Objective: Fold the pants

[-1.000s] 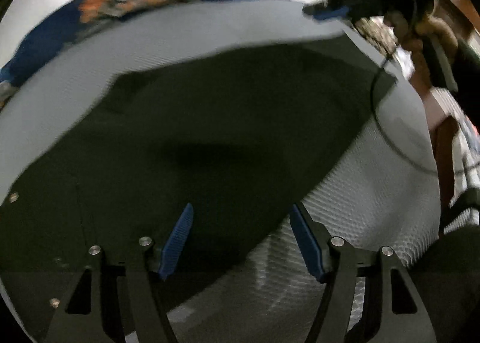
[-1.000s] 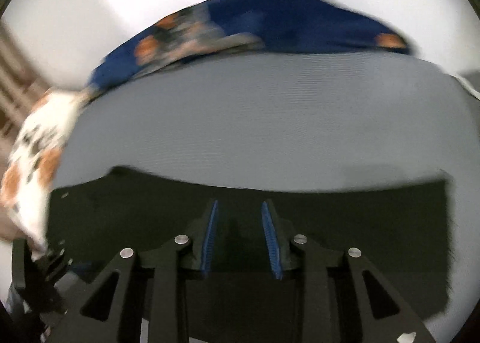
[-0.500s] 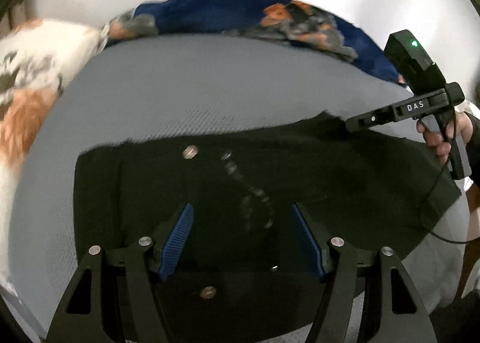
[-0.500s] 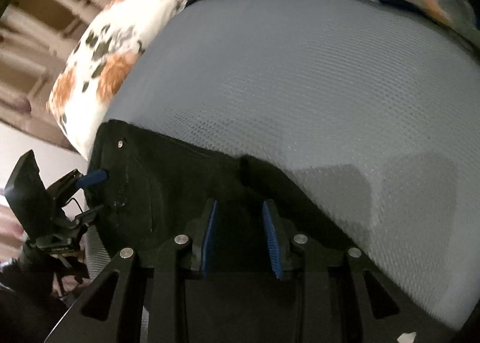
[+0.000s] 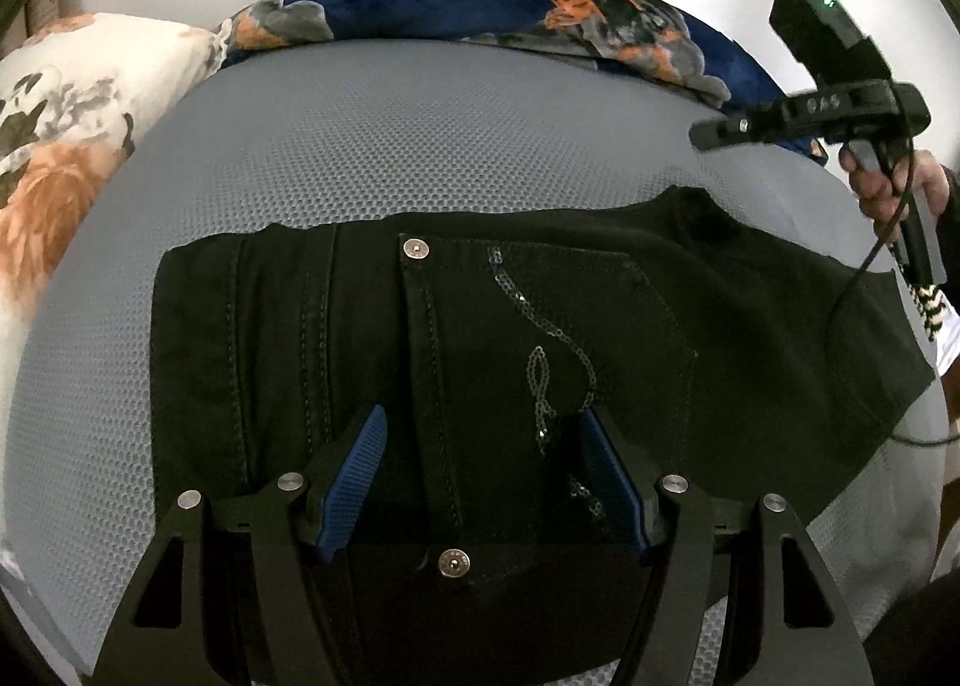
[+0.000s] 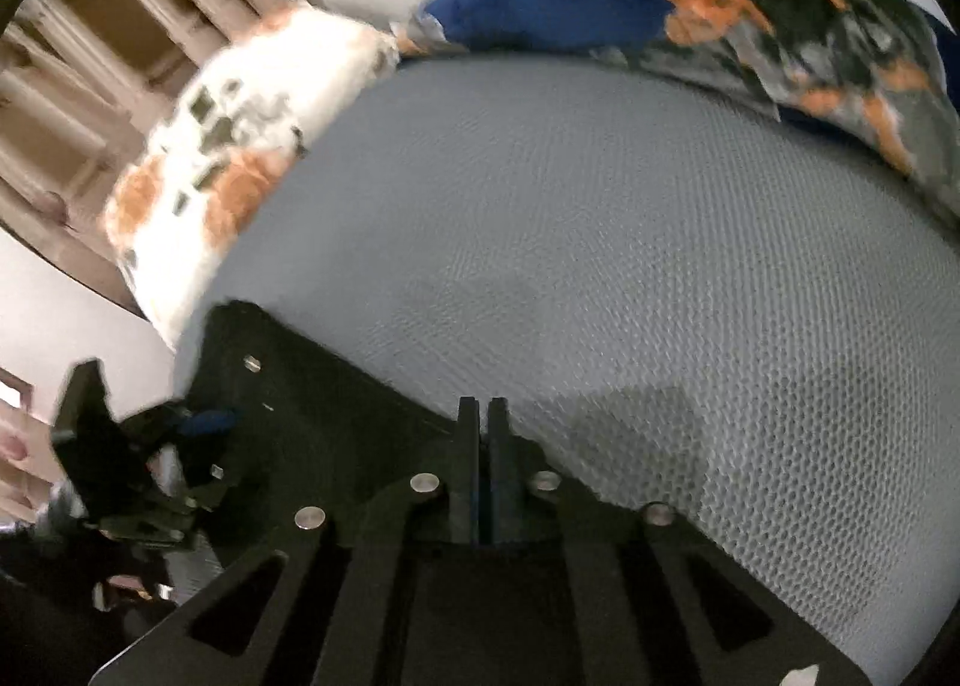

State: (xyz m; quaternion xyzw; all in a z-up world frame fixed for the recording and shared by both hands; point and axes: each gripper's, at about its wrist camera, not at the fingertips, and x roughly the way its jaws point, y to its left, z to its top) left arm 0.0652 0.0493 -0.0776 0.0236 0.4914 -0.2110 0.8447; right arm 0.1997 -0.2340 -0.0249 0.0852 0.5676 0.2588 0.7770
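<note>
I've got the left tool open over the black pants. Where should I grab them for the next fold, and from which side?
Probably the waistband, the stitched band at the left end of the pants in the left wrist view. The pants lie flat on the grey mattress, so only an edge offers a lip. Bring the left tool in low from the bare mattress on that side, one finger under the edge.

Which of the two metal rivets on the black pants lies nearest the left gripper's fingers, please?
The lower rivet, sitting low between the left gripper's open blue fingers; the other rivet sits at the pocket's top corner on the black pants.
</note>
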